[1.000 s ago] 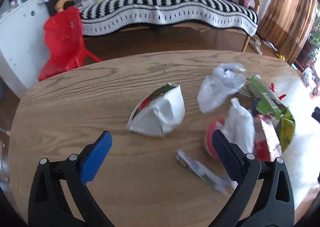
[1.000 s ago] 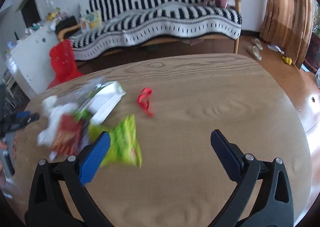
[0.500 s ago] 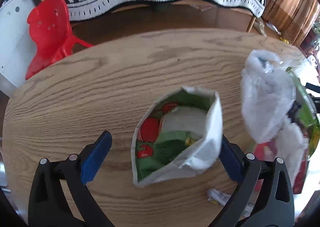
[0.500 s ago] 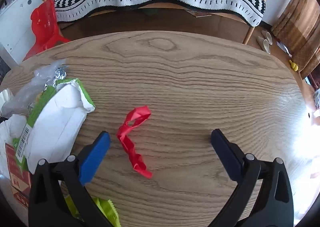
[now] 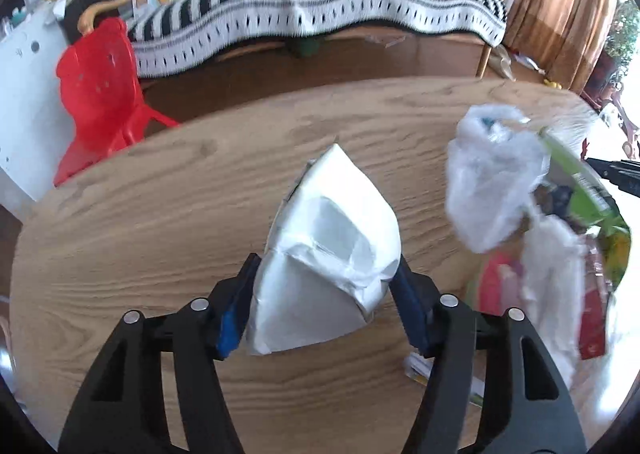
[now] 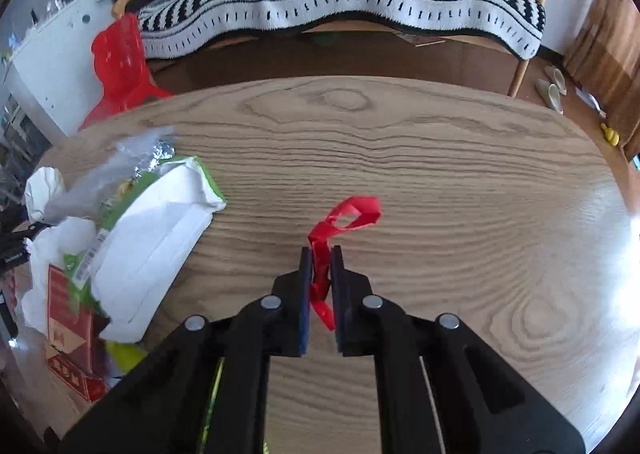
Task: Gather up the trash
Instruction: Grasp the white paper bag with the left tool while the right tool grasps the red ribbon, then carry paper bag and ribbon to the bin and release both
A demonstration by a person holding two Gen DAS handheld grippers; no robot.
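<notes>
Crumpled white paper wrapper point(image 5: 328, 254) hides both blue pad faces of the left gripper point(image 5: 326, 294). Heap of plastic bags and snack packets point(image 5: 540, 213) motion-blurred, print unreadable. Twisted red plastic strip point(image 6: 320, 274): lower end behind black fingers.

Left gripper point(image 5: 326, 294) angled down, fingers just closed on something, right gripper point(image 6: 320, 280) pinched nearly together

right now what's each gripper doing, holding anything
left gripper: jaws have just been closing, now shut on the white crumpled wrapper.
right gripper: jaws have just closed, shut on the red ribbon.
</notes>
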